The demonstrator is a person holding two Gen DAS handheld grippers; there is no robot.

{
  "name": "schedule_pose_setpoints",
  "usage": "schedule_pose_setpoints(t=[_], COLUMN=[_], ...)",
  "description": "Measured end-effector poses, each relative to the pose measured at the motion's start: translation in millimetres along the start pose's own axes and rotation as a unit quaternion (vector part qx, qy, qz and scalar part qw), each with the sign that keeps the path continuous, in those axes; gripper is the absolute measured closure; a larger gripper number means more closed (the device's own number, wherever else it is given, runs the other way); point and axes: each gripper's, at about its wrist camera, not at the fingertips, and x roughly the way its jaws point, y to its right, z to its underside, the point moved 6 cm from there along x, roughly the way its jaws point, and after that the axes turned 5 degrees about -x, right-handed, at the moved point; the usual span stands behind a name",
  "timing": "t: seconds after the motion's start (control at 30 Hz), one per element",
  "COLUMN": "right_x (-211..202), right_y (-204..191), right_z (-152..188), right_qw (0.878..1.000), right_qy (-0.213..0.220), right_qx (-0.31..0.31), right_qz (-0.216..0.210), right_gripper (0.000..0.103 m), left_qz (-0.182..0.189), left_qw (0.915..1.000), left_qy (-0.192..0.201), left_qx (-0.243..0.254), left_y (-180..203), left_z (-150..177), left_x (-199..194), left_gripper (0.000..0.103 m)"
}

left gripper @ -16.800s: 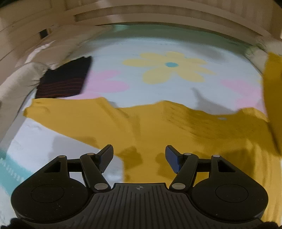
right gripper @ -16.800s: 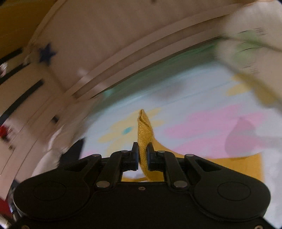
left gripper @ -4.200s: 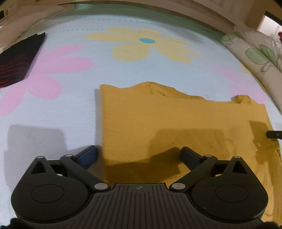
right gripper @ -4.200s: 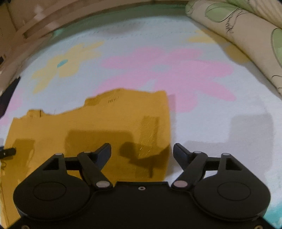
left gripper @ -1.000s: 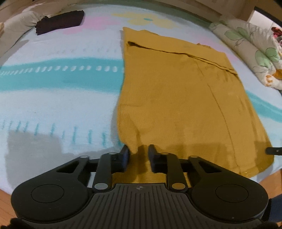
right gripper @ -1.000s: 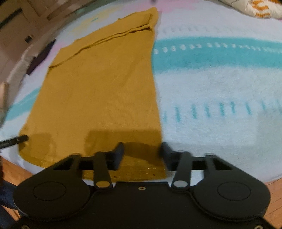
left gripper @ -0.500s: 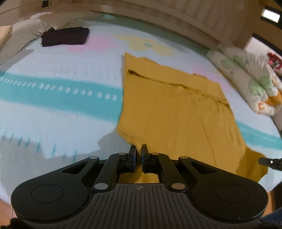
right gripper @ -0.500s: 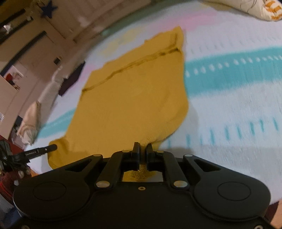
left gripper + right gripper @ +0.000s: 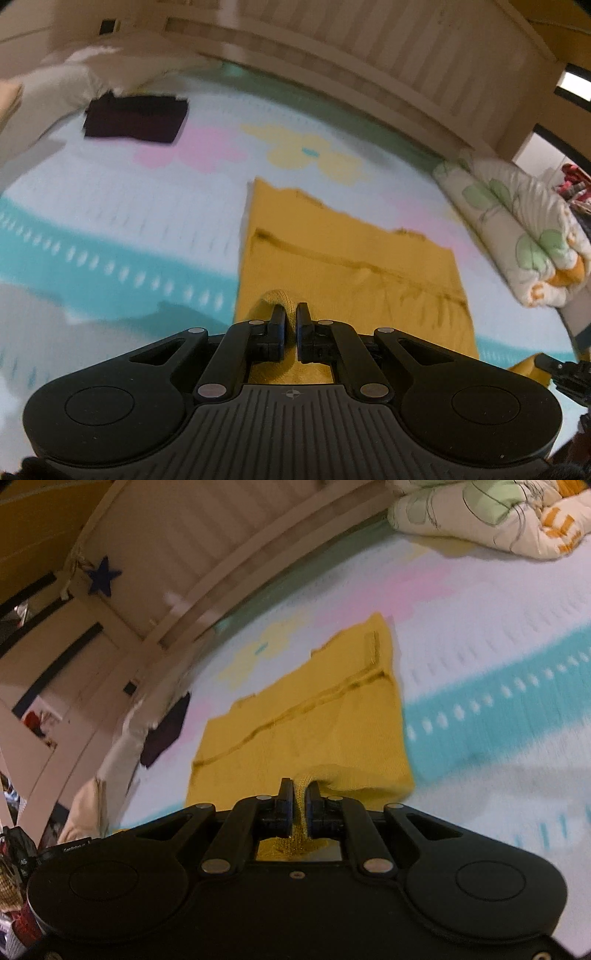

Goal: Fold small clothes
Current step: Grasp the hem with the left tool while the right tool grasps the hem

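Bedding fills both views: a pale bedspread (image 9: 110,221) printed with flowers and a teal band, its far edge against a slatted headboard (image 9: 332,55). One rolled floral quilt (image 9: 524,236) lies at the right side of the bed, and one dark folded garment (image 9: 136,118) sits near the far left corner, well apart from the work. One yellow knit garment (image 9: 351,266) lies flat in the middle of the bedspread, sleeves already turned in so it forms a long rectangle, with a crosswise seam or fold line toward its far end. Its near hem is off the bed: the left gripper (image 9: 290,317) has its fingers pinched together on the hem's left corner, a loop of knit bulging above the pads, and the right gripper (image 9: 299,794) is likewise clamped on the right corner, yellow cloth squeezed between its fingers. The step in hand looks like the lengthwise fold, bottom hem up toward the collar. The next move, as I judge it, calls for both corners to travel forward together at equal height, keeping the hem taut and square, then laying it down level with the far edge before letting go; uneven carrying would skew the fold. Count: two grippers, one yellow garment, one dark garment, one quilt.
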Motion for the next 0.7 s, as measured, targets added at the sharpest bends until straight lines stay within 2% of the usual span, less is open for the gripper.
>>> schedule_pose_setpoints(t=[0.3, 0.47, 0.7], right_x=[47, 84, 139], right_y=[7, 21, 47], right_z=[-75, -105, -119], right_qw=[0.999, 0.998, 0.996], right_qy=[0.036, 0.038, 0.018], right_qx=[0.021, 0.025, 0.04], right_qz=[0.025, 0.052, 0.079], right_gripper=[0.09, 0.09, 0.09], left_qz=[-0.005, -0.019, -0.043], left_qw=[0.9994, 0.999, 0.9986], left_qy=[0.029, 0.024, 0.004], left_qx=[-0.016, -0.033, -0.03], left_y=[13, 7, -2], left_z=[-74, -97, -109], left_x=[47, 87, 146], left_gripper=[0.098, 0.098, 0.098])
